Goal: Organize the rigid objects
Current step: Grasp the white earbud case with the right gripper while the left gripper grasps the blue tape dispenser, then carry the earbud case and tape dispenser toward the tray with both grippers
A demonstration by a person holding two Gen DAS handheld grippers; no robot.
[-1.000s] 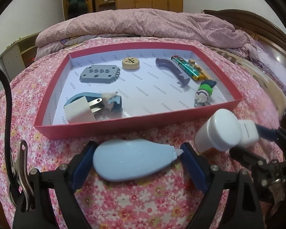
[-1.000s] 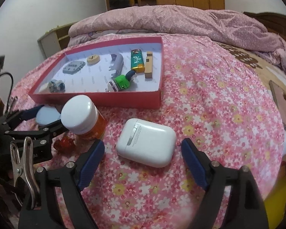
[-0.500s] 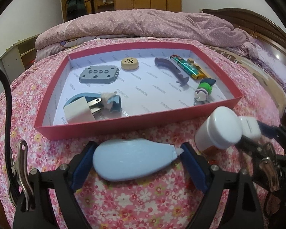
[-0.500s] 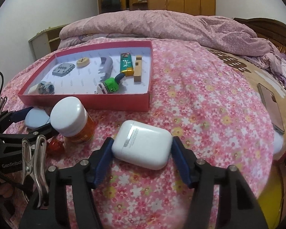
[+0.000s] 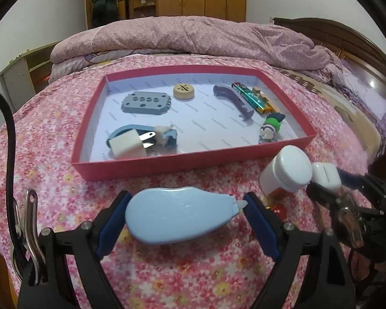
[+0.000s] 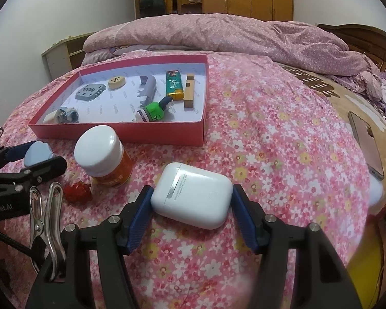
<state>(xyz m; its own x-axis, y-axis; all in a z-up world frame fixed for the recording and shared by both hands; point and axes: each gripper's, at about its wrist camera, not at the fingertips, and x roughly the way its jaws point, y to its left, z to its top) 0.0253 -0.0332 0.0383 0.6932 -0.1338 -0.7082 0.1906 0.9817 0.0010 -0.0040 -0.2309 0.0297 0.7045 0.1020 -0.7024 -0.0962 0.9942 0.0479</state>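
Two pickups in hand at once, both on the flowered bedspread (image 6: 283, 139) just in front of the red tray (image 5: 193, 164). Left gripper (image 5: 185, 215) straddling the light-blue correction tape dispenser (image 5: 178, 216), blue pads at its rounded butt and its white nose tip; contact looks made on both ends but hard to confirm a firm squeeze, so call it closed on it, judged. Right gripper (image 6: 191, 202) clamped across the white earbud case (image 6: 193, 194), pads touching both short sides, case lying flat and skewed, hinge strip up. Both likely light, stiff plastic shells, glossy and rounded, so slip-prone; earbud case best held across the flat side faces as now, away from the lid seam to avoid popping it. Dispenser tapered: grip end-to-end risks squirting out at the nose and stressing the thin tip; mid-body across the width probably safer. Soft bedding underneath gives, so little support when pressing down. White-capped orange bottle (image 6: 103, 154) standing between the two grippers, close to both, small red trinket (image 6: 77, 193) beside it. Tray already holding plug adapter (image 5: 127, 146), grey plate (image 5: 145, 103), wooden chess piece (image 5: 184, 91), lighter (image 5: 248, 97), green figurine (image 5: 270, 127); open floor mid-tray.
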